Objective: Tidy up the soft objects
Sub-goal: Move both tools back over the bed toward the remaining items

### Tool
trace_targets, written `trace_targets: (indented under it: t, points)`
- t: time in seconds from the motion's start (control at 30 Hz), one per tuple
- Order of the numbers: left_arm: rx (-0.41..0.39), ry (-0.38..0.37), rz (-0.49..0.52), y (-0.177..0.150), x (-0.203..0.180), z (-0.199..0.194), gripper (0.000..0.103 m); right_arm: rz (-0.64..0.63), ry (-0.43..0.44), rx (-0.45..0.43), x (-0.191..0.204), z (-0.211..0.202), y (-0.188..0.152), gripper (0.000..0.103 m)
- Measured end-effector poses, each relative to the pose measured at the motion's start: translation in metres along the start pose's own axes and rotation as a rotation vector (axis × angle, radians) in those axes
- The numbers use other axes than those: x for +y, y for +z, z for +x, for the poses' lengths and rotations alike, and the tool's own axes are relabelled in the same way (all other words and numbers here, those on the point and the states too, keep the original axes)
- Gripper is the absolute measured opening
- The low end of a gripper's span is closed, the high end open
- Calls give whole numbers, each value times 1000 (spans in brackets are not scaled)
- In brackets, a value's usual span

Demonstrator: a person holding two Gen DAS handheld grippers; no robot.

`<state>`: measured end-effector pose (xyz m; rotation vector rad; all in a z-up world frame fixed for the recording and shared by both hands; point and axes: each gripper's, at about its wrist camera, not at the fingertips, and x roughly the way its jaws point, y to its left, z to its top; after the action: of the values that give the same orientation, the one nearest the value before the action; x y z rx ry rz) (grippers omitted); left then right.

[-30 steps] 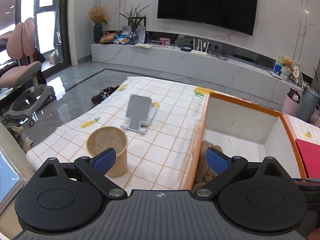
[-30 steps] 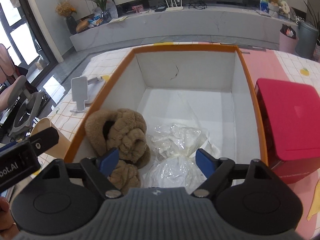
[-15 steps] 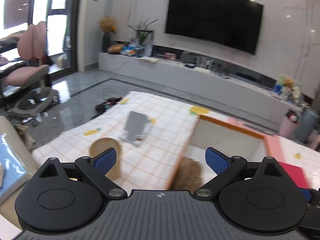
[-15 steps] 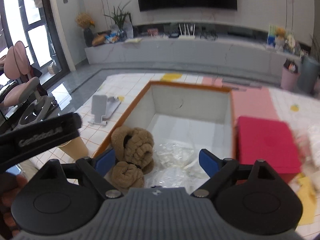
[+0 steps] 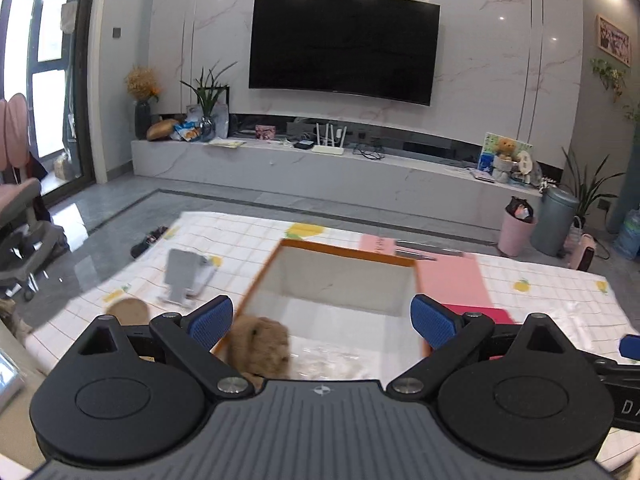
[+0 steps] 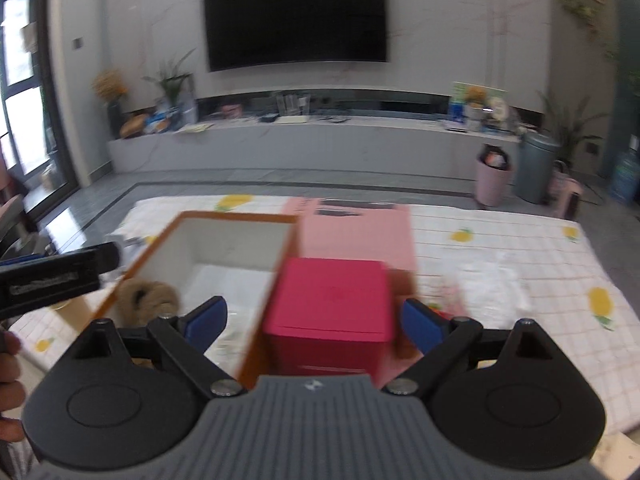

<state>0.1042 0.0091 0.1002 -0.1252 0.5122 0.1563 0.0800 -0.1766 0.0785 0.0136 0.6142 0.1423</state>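
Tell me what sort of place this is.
Most likely a home living room: a large wall-mounted TV above a long marble media ledge, potted plants, and an orange-rimmed storage box on a tablecloth-covered table.

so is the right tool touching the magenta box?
Apart. In the right wrist view, the right tool has its jaws opening, with its blue pads clear of the magenta box, which sits on the table beyond them.
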Motion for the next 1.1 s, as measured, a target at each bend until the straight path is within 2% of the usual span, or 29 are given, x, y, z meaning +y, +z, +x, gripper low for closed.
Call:
trace_targets:
  t: [0.1,0.2,0.33,0.43,0.57,0.67,0.83,1.1]
  points:
    - [30,-72,8,-3,-22,3,103,-3,-60,-17,-29,-4,-3,93]
    - [37,-120,63,-7,-51,7,103,36,-94,-12,-59,0,-4,94]
    - [41,-238,109,-14,-88,13,103,90,-136,-2,-95,10,-11,95]
    - [66,-264,125,-20,-113,25,103,129,-152,17,-121,24,-15,95]
    - [41,-294,229,-35,-150,39,103,173,-167,40,-157,34,-26,95]
    - [28,-290,293,-51,-176,52,103,237,-184,44,-185,38,-34,95]
    - [0,-230,321,-83,-213,72,103,346,-191,77,-221,51,-50,95]
    - [-143,-56,353,-135,-246,92,103,418,-237,98,-241,62,-62,95]
